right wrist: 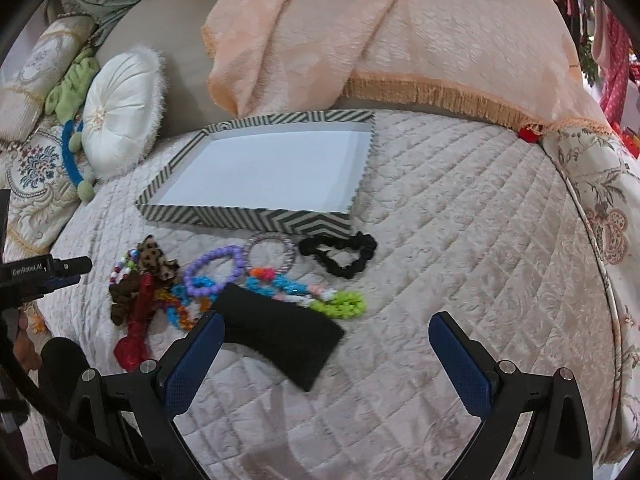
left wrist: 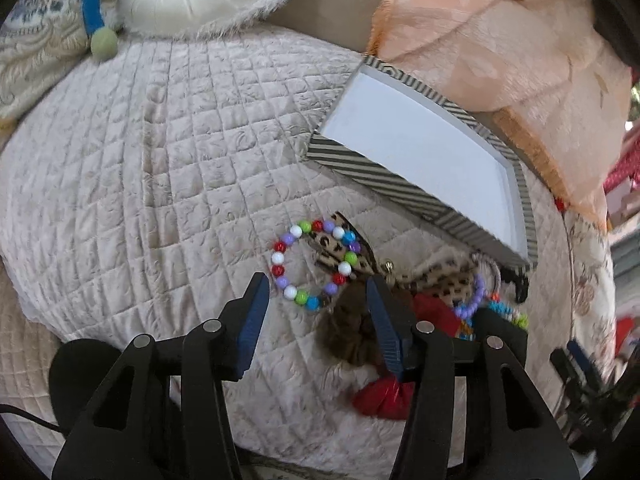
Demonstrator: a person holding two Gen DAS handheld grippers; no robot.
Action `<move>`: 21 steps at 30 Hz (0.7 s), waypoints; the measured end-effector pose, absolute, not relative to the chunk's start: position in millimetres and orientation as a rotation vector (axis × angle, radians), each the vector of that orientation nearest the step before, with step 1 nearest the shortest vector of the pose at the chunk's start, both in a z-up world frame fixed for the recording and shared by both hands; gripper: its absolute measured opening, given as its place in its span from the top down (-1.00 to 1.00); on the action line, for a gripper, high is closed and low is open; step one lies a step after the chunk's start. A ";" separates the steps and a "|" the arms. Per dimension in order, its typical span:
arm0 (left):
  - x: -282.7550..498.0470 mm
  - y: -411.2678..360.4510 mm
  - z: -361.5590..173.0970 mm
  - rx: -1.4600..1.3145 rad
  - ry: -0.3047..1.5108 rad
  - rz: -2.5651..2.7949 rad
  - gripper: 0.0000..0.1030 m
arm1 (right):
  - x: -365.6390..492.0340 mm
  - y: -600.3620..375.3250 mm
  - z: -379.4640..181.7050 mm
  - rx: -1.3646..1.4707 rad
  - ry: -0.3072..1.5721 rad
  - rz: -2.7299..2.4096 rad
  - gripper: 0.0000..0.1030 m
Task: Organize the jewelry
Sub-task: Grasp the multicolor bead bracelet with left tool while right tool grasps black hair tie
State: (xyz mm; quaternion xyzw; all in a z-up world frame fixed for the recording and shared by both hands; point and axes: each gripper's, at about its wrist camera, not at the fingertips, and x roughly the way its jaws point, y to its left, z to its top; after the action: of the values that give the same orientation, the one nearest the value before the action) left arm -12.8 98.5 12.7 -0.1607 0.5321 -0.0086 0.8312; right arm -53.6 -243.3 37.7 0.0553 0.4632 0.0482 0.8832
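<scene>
A pile of jewelry and hair pieces lies on the quilted cover in front of a striped tray (left wrist: pixel 380 176) (right wrist: pixel 248 216) with a bare white floor. My left gripper (left wrist: pixel 318 282) is open, its tips on either side of the near edge of a multicoloured bead bracelet (left wrist: pixel 296 231), not touching it. A leopard bow (left wrist: pixel 332 248) (right wrist: pixel 154 258), a brown scrunchie (left wrist: pixel 348 336) and a red bow (left wrist: pixel 384 398) (right wrist: pixel 136 332) lie beside it. My right gripper (right wrist: pixel 327 320) is open above a black cloth pouch (right wrist: pixel 280 332). A purple bead bracelet (right wrist: pixel 216 264) and a black scrunchie (right wrist: pixel 340 254) lie beyond.
A peach fringed blanket (right wrist: pixel 360 40) is draped behind the tray. A round white cushion (right wrist: pixel 120 108) and patterned pillows (right wrist: pixel 36 172) stand at the left. A green chain (right wrist: pixel 344 304) and a grey ring bracelet (right wrist: pixel 270 254) lie in the pile. Bare quilt (right wrist: pixel 480 240) stretches to the right.
</scene>
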 end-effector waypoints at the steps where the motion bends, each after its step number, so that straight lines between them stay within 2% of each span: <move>1: -6.6 102.1 9.5 -0.367 1.144 -0.014 0.01 | -51.7 -246.3 36.4 0.116 0.965 0.097 -0.98; 14: 13.1 117.0 -16.6 -0.299 1.220 0.076 0.01 | -32.9 -247.0 26.2 0.086 0.965 0.093 -0.92; 18: 15.2 113.0 -25.2 -0.280 1.236 0.066 0.00 | -17.5 -258.9 20.0 0.093 0.978 0.079 -0.70; 21: 18.1 109.9 -31.6 -0.244 1.247 0.086 0.01 | -1.8 -270.7 12.1 0.112 1.000 0.057 -0.62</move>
State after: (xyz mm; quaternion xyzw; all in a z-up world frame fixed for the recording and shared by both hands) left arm 18.1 109.9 -31.6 -0.1138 0.5822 0.0399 0.8040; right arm -1.8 -270.7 12.1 0.0538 0.4790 0.0274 0.8757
